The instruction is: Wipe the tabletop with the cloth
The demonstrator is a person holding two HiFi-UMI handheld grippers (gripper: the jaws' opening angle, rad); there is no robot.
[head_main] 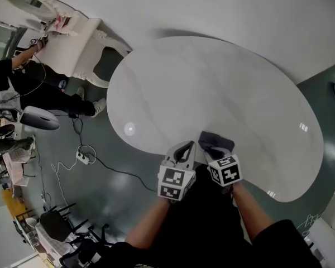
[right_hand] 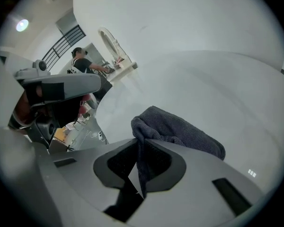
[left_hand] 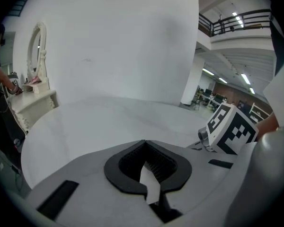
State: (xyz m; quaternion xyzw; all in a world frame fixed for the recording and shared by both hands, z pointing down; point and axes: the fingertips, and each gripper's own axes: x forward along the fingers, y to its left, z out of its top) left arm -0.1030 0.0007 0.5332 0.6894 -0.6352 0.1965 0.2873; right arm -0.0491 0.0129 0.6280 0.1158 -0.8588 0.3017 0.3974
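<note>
Nearest, the person's two forearms reach forward over the grey-green floor (head_main: 117,191), a gripper in each hand. The left gripper (head_main: 184,148) hangs at the near rim of the glossy white oval tabletop (head_main: 212,77). Its jaws are pressed together with nothing between them. Just to its right, the right gripper (head_main: 213,153) has its jaws clamped on a fold of the dark grey terry cloth (head_main: 216,140). In the right gripper view the pinched fold runs down between the jaws. The rest of the cloth bunches in a heap just ahead of the tips and appears to rest on the table close to its near edge.

Beyond the cloth the tabletop spreads far and to both sides, bare and shiny, with a few small light reflections. Past its far left edge stands a white carved dressing table (head_main: 72,29) with an oval mirror, and a person in dark clothes (head_main: 22,77) is beside it.

I judge the wiping to be at the near end of a stroke, with nearly the whole surface ahead. The next move calls for pressing the bunched cloth down and sweeping it far and sideways without losing the thin pinched fold. The idle left gripper should keep out of its path.
</note>
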